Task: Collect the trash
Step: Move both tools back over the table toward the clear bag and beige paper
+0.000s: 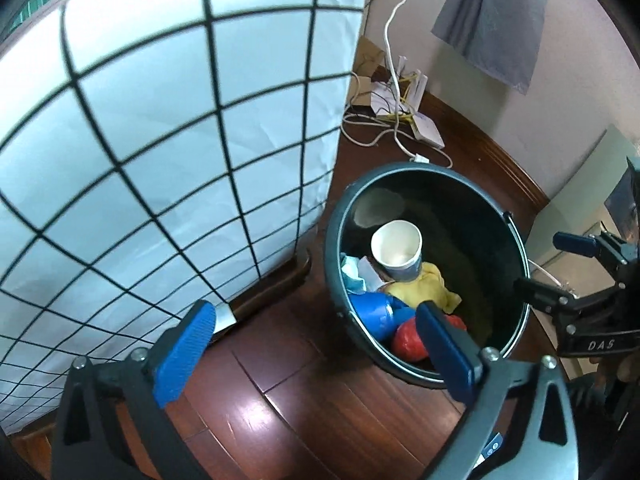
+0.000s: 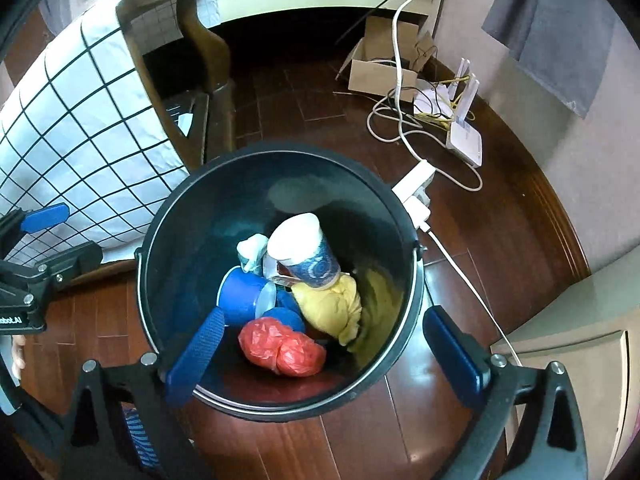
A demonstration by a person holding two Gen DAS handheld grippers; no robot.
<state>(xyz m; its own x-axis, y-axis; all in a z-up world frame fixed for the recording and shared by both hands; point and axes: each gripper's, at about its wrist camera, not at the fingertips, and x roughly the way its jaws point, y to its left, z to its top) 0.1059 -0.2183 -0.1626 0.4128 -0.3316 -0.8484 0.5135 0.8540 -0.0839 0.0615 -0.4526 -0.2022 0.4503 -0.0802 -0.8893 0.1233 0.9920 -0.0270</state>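
Here, in the left wrist view, the left gripper [image 1: 316, 344] has its jaws spread wide and holds nothing; the bin [image 1: 332, 240] stands on the wooden floor [image 1: 280, 412] at about 1 o'clock from the jaws, just beside the grid-patterned bedding [image 1: 160, 140]. Inside lie a paper cup [image 1: 398, 250] with its mouth facing up, a yellow cloth [image 1: 430, 288], a blue cup [image 1: 376, 312] and a red bag [image 1: 408, 338]; the right-hand pad overlaps the bin's near rim in this view. The right gripper [image 1: 560, 264] enters at 3 o'clock, level with the far side of the rim. In the right wrist view, the right gripper [image 2: 324, 356] is likewise wide open and empty, centred over the bin [image 2: 412, 300], its contents at 12 o'clock. The paper cup [image 2: 304, 248] lies tilted, long axis running 10 to 4 o'clock. The red bag [image 2: 282, 346] sits nearest the jaws. Judged from both views, the right gripper is better aligned with the bin opening; no loose trash shows on the floor.
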